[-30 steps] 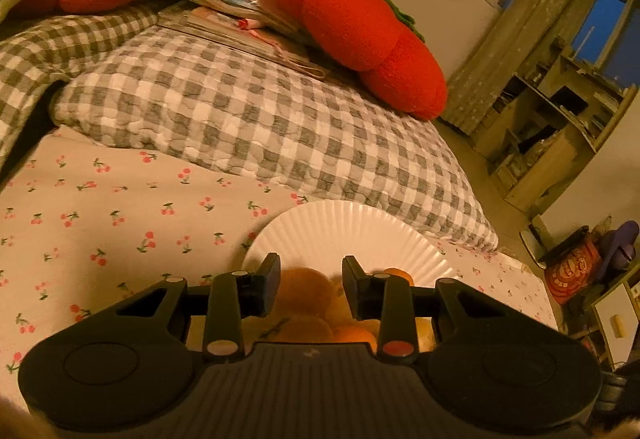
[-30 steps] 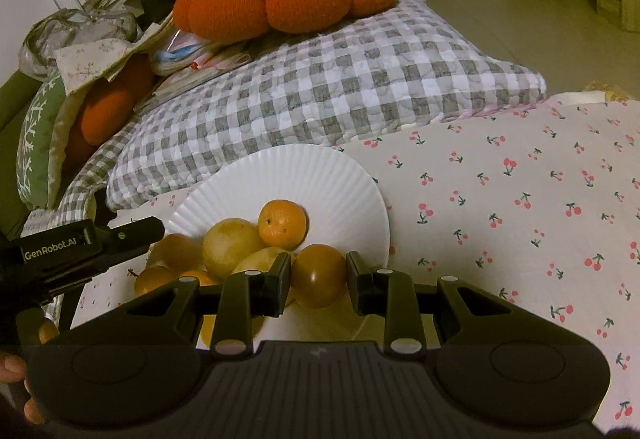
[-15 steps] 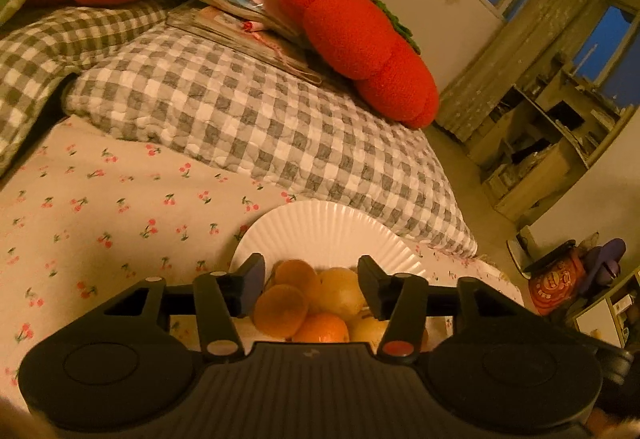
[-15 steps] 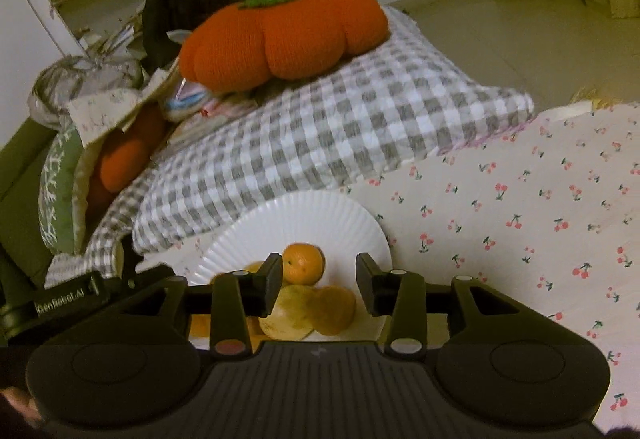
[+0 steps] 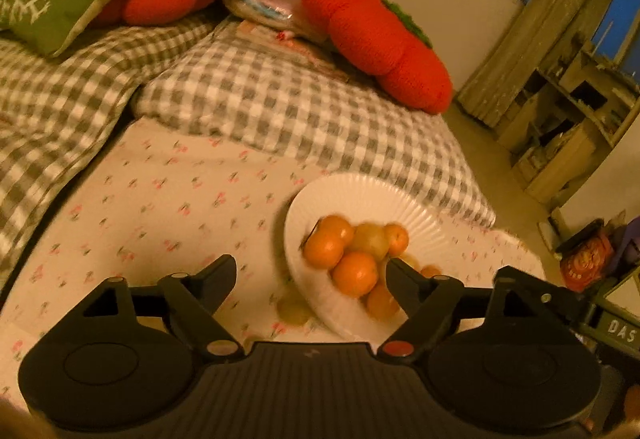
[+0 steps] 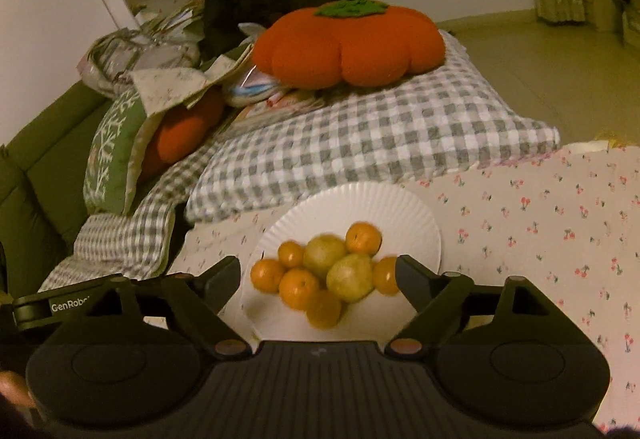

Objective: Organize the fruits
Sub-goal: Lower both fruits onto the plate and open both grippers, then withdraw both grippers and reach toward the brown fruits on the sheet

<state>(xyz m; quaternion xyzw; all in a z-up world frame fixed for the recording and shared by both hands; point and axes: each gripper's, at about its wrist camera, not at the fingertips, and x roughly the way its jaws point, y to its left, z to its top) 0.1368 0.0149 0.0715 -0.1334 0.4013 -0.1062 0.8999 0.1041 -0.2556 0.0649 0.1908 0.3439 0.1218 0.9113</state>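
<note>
A white ribbed plate (image 6: 360, 203) lies on the cherry-print sheet and carries a heap of fruit. Several oranges (image 6: 300, 287) and two yellow-green fruits (image 6: 350, 277) are piled at its near side. My right gripper (image 6: 318, 271) hovers above and short of the heap, its jaws opening wide, with nothing pressed between them. In the left wrist view the same plate (image 5: 352, 191) looks tilted, with the oranges (image 5: 354, 273) on it. My left gripper (image 5: 312, 271) is also opening and holds nothing. A blurred pale yellowish blob (image 5: 294, 309) shows on the sheet beside the plate.
A grey checked pillow (image 6: 360, 143) lies right behind the plate, with an orange pumpkin-shaped cushion (image 6: 352, 43) on top. A green cushion (image 6: 112, 151) and clutter are at the left. The sheet (image 6: 540, 219) stretches to the right. The left tool's labelled black casing (image 6: 52, 305) sits at the left edge.
Both grippers have drawn back and upward from the fruit heap, and their jaws have spread from nearly shut to wide. The fruit stays on the plate, which now shows more fully.
</note>
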